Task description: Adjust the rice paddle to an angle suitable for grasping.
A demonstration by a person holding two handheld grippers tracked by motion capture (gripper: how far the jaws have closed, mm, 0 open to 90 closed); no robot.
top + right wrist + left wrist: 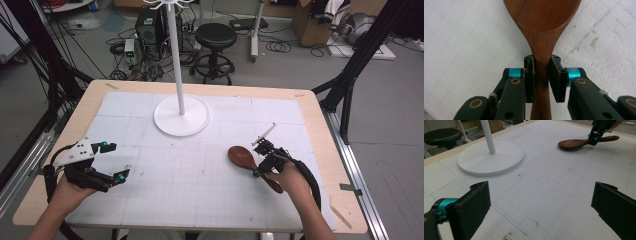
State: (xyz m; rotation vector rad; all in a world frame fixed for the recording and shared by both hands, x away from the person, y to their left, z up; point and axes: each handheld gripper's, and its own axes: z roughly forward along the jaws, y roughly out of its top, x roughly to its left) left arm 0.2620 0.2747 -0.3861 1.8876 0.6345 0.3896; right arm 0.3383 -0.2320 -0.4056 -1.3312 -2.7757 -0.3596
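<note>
My left gripper (pixel 114 161) sits low over the near left of the table, jaws spread wide with nothing between them. My right gripper (pixel 541 75) points away from me, jaws clamped on the neck of the wooden spoon (pixel 544 22).

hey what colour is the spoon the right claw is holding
Dark reddish-brown wood; the spoon shows best in the right gripper view.
</note>
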